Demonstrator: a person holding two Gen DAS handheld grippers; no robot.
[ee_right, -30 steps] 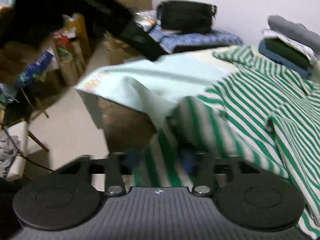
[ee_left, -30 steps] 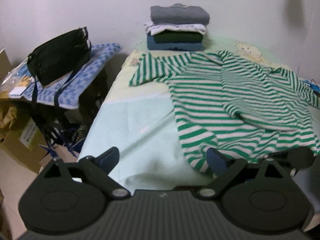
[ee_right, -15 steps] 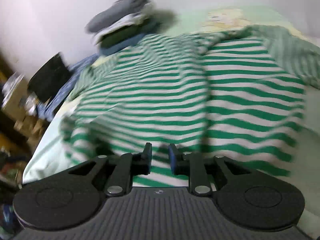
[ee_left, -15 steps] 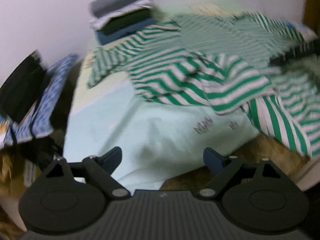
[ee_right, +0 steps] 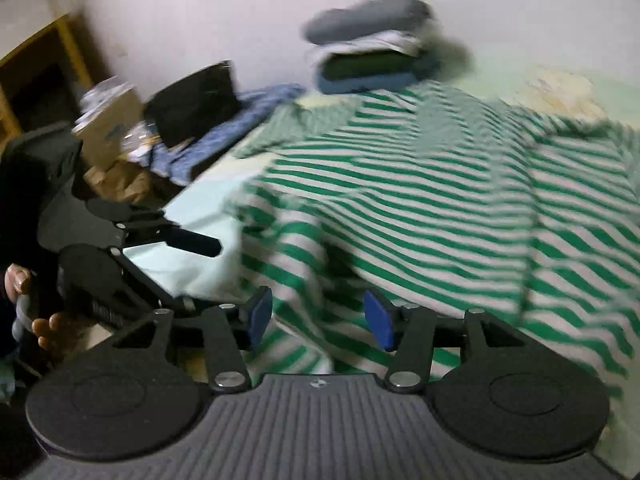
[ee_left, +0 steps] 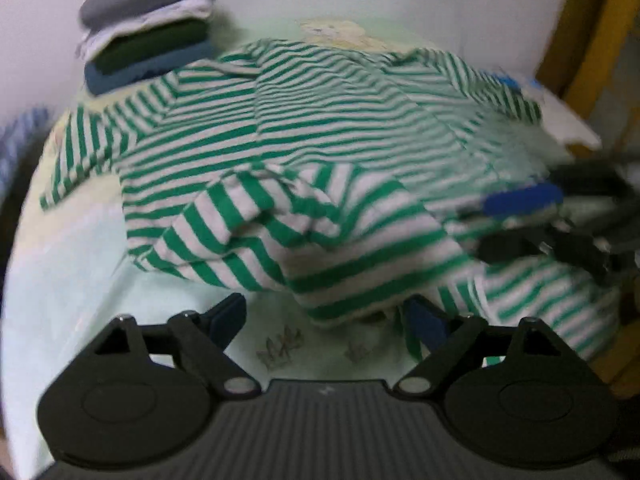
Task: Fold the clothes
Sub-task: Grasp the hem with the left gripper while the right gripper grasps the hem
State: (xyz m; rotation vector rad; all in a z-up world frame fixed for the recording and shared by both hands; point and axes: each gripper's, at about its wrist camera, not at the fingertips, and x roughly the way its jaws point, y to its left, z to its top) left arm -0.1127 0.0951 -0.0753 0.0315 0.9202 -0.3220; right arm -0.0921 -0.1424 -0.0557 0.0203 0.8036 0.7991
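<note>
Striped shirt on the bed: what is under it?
The green-and-white striped shirt lies on a pale green bed sheet, bare in front and at its left. A cartoon print shows beyond the collar. Whatever lies directly beneath the shirt is covered.

A green-striped shirt (ee_left: 312, 152) lies rumpled on the bed (ee_left: 68, 272); the left gripper (ee_left: 324, 324) has its jaws wide apart, holding nothing.

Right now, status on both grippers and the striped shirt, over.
Left gripper open, empty, at the bed edge. Right gripper has just been opening, striped shirt between its fingers, unpinched. Shirt spread on bed, near hem flipped over. Folded stack beyond, clear.
</note>
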